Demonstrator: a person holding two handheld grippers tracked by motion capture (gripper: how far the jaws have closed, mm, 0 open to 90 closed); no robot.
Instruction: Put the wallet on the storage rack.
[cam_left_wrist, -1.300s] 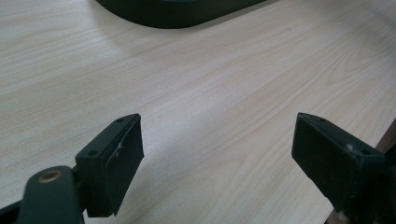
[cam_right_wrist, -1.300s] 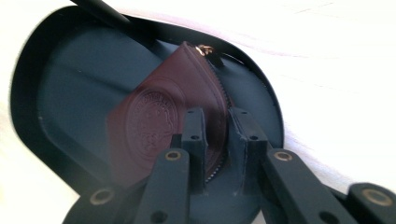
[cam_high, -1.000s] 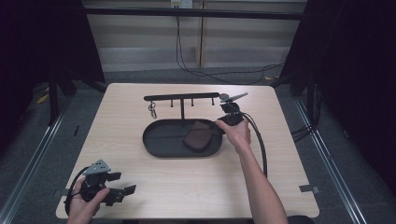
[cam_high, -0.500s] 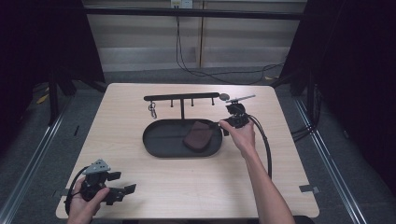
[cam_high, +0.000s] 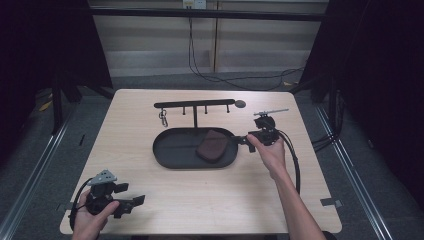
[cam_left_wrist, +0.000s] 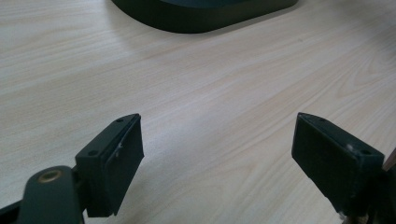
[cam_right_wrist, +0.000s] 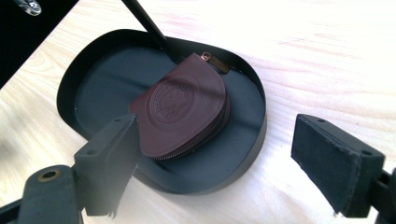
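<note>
brown leather pouch (cam_right_wrist: 182, 112) lies flat, zipper pull toward tray (cam_right_wrist: 84, 70) post; right gripper (cam_right_wrist: 215, 172) fingers wide, empty.

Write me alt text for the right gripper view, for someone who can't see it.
A brown leather coin pouch with an embossed round emblem lies in a black oval tray on a light wood table. The right gripper frames it from the bottom, its two black jaws wide open with nothing between them.

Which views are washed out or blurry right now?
Right gripper view: table blown out white at top right, brown pouch in the black tray sharp, near jaws soft. Left gripper view: evenly lit, tray edge slightly soft. High view: table well lit, surroundings dark.
</note>
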